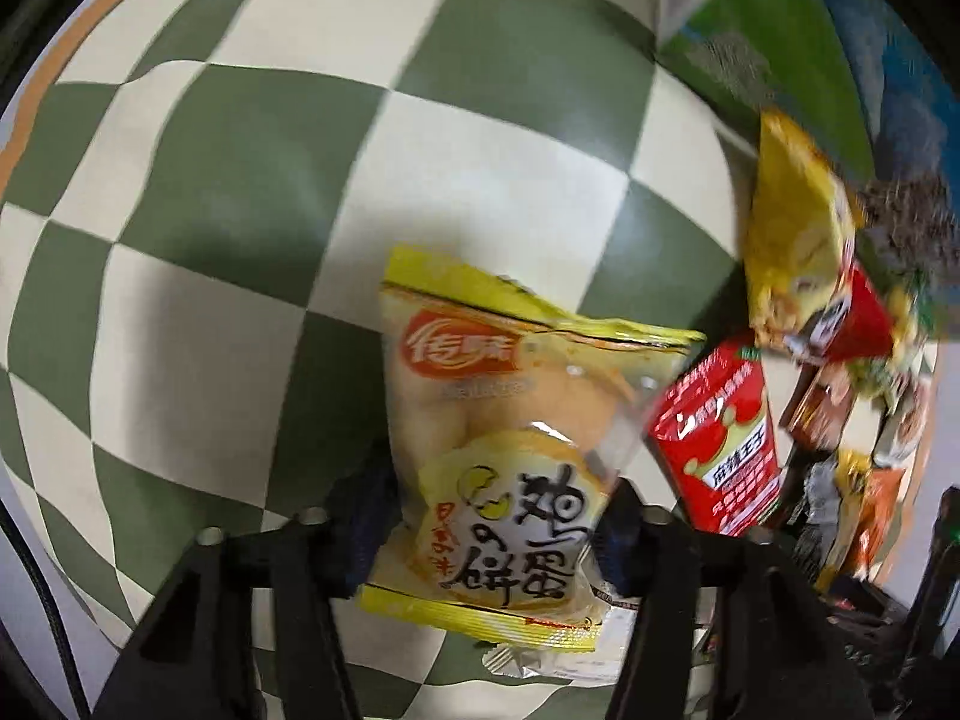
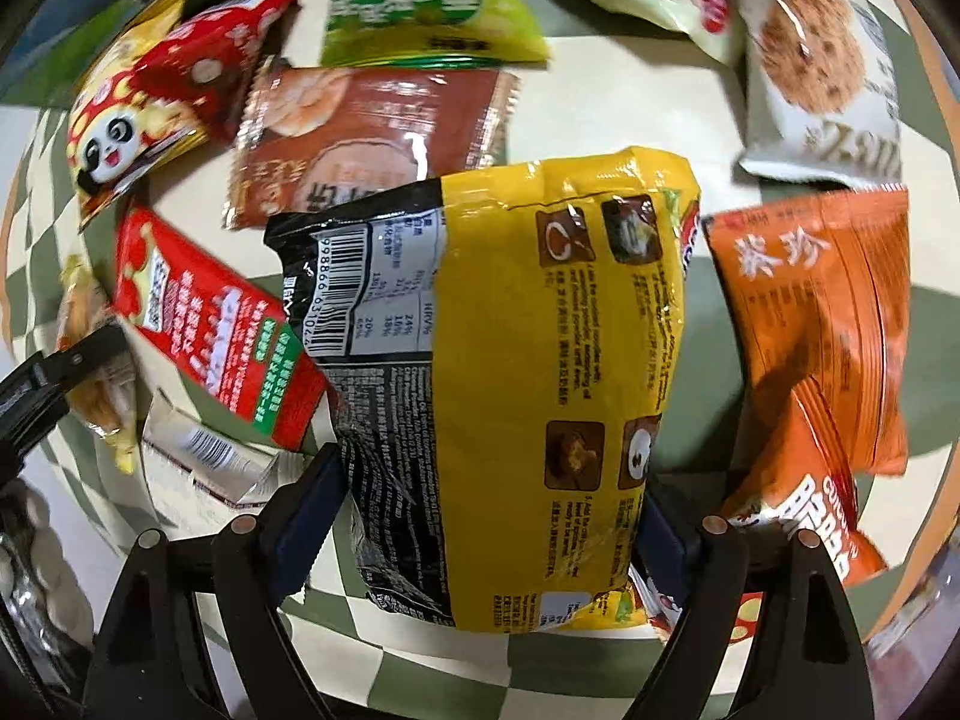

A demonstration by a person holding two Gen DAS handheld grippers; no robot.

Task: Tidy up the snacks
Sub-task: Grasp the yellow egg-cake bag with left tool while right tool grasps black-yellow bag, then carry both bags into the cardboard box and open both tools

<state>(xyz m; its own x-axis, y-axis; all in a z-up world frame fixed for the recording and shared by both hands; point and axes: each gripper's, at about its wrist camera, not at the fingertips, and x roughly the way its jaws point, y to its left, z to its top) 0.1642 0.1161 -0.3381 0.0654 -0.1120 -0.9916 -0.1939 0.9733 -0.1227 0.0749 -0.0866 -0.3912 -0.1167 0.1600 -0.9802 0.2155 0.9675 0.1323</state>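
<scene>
My left gripper (image 1: pixel 489 516) is shut on a yellow egg-cake packet (image 1: pixel 498 450), holding it above the green-and-cream checked cloth (image 1: pixel 240 192). My right gripper (image 2: pixel 489 516) is shut on a big yellow-and-black noodle packet (image 2: pixel 510 372), back side up, above the pile of snacks. Around it lie a red packet (image 2: pixel 210 324), a brown packet (image 2: pixel 366 132), a panda packet (image 2: pixel 138 120), a green packet (image 2: pixel 432 18), a cookie packet (image 2: pixel 822 78) and an orange packet (image 2: pixel 828 324). The red packet (image 1: pixel 720 438) also shows in the left wrist view.
A green box (image 1: pixel 774 36) stands at the far right of the left wrist view, with a yellow-red packet (image 1: pixel 798 240) below it. The left gripper shows as a black shape (image 2: pixel 36 396) at the left edge of the right wrist view. A white wrapper (image 2: pixel 204 462) lies nearby.
</scene>
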